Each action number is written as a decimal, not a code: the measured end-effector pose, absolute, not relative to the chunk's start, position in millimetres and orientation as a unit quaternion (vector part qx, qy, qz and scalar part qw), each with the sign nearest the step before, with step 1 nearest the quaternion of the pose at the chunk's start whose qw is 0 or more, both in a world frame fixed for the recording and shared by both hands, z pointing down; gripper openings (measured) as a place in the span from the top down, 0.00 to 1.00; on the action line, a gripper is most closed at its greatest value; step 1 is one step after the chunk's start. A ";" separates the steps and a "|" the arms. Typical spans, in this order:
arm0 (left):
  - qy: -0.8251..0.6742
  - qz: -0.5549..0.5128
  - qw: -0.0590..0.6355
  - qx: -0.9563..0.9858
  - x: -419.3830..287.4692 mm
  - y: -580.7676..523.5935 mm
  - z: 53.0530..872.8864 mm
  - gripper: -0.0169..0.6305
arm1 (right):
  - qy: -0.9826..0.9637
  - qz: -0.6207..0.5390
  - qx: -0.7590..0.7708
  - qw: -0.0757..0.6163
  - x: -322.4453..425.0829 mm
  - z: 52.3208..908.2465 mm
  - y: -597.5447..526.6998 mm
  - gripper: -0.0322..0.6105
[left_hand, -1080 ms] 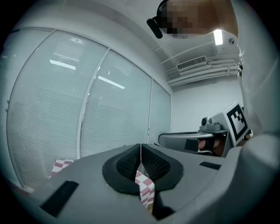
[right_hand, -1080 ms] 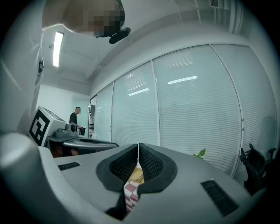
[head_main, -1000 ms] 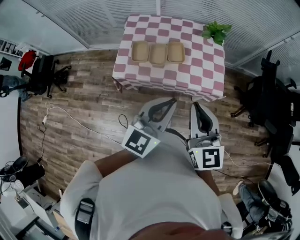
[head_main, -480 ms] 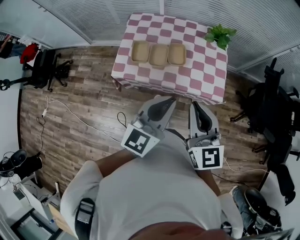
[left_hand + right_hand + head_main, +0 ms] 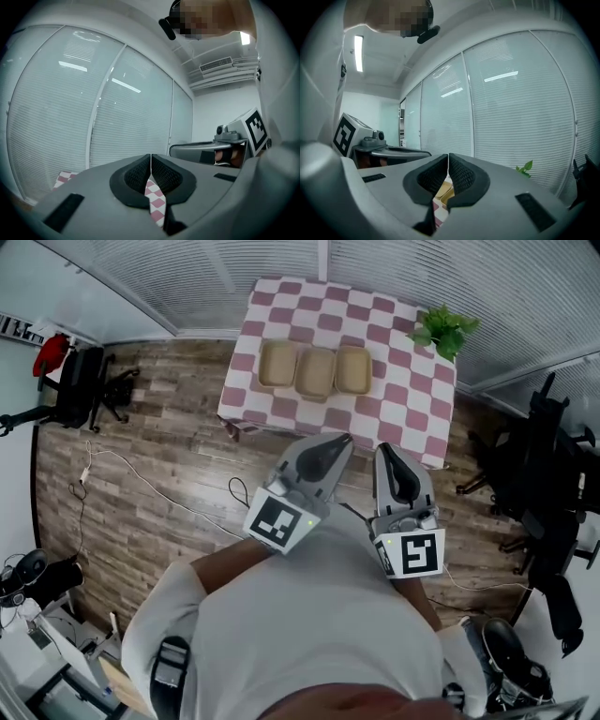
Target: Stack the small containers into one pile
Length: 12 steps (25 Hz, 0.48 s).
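Observation:
Three shallow beige containers stand side by side in a row on the pink-and-white checked table [image 5: 394, 399]: a left container [image 5: 278, 365], a middle container [image 5: 317, 372] and a right container [image 5: 353, 369]. Both grippers are held close to the person's chest, well short of the table. My left gripper [image 5: 343, 439] is shut and empty; in its own view the pads [image 5: 140, 171] meet, with checked cloth [image 5: 153, 202] showing below them. My right gripper [image 5: 382, 450] is also shut on nothing, its pads [image 5: 459, 172] touching, and a beige container [image 5: 443, 191] shows beneath.
A green potted plant [image 5: 443, 329] stands at the table's far right corner. Window blinds [image 5: 187, 277] run behind the table. Office chairs stand at the left [image 5: 89, 385] and at the right [image 5: 544, 474]. A cable [image 5: 141, 474] lies across the wooden floor.
The table and containers have slid slightly lower and larger in the head view as the person nears them. Both grippers stay shut and hold the same pose.

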<state>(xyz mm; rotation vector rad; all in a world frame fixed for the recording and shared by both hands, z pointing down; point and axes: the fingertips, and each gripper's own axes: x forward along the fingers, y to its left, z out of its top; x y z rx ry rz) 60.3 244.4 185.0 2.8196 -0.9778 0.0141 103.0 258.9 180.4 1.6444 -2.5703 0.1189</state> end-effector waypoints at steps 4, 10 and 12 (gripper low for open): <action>-0.324 0.007 0.078 0.943 57.5 201.4 185.5 0.92 | -0.840 0.037 0.539 0.047 100.2 178.0 216.1 0.90; -0.314 0.013 0.082 0.946 56.0 146.4 185.0 0.92 | -0.833 0.041 0.549 0.052 99.2 176.0 162.2 0.90; -0.310 0.018 0.082 0.947 55.0 129.3 187.5 0.92 | -0.830 0.044 0.554 0.055 98.7 177.1 145.2 0.90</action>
